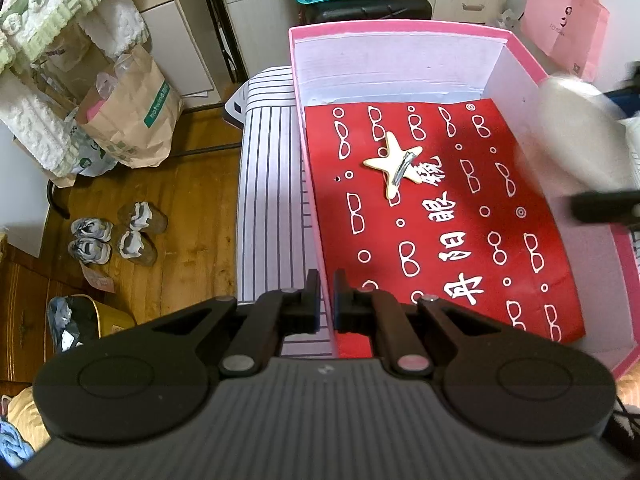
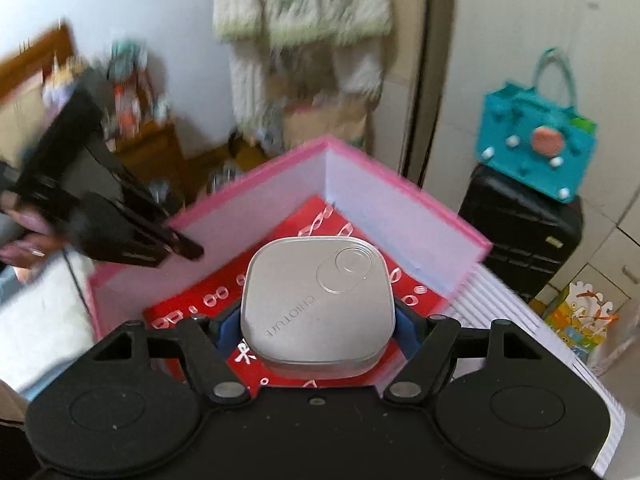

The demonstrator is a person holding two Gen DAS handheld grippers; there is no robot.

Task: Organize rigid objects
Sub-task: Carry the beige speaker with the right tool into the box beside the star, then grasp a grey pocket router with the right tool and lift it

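Your right gripper (image 2: 318, 326) clamps the silver case (image 2: 318, 304) above the pink box (image 2: 400, 216); left gripper (image 1: 327, 300) nearly closed, empty. Release early and it could crush the star clip (image 1: 394, 164).

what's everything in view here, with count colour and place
pink box: 1, pink outside, white inside, on striped surface
red sheet: 1, red with white glasses print, lining the box floor
star hair clip: 1, cream with metal clip, lying on the sheet
silver case: 1, silver, rounded square, held above the box
teal bag: 1, on the black suitcase
pink shopping bag: 1, behind the box
brown paper bag: 1, on the wooden floor
shoes: 2 pairs, on the floor
left gripper: black, nearly closed, straddling the box's near wall
right gripper: black, gripping the case
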